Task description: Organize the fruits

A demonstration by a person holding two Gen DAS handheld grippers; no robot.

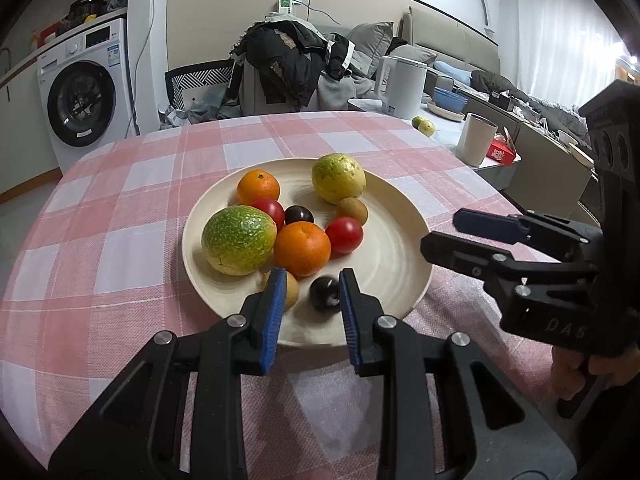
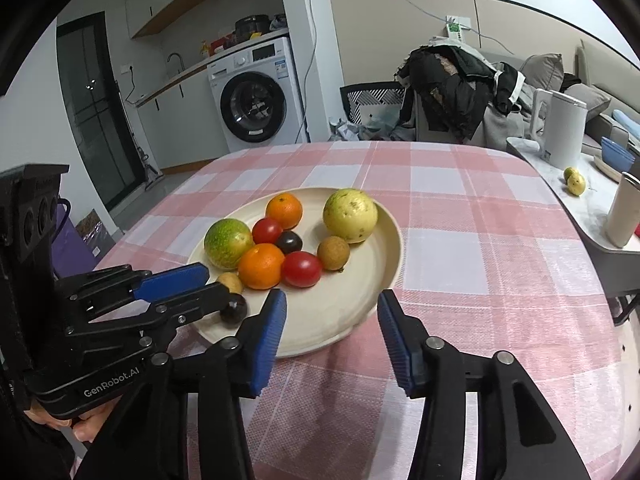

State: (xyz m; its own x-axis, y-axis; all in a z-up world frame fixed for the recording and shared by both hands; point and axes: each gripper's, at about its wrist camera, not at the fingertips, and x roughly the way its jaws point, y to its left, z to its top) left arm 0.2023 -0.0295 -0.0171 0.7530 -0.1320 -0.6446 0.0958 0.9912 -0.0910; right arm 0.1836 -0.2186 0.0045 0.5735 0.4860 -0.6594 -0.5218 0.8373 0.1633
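Your left gripper (image 1: 313, 280) tilts down over the plate (image 1: 396, 256), jaws closed and empty. Your right gripper (image 2: 332, 312) angles down likewise, jaws apart, empty.

Your left gripper (image 1: 313, 280) hangs over the plate (image 1: 384, 256) rim, jaws empty, a dark plum (image 1: 323, 293) just beyond them.

Heaped on cream plate (image 1: 400, 256): two oranges (image 1: 302, 249), two red tomatoes (image 1: 344, 235), two green-yellow fruits (image 1: 239, 240), dark plums (image 1: 324, 294), brown longans (image 1: 354, 210).
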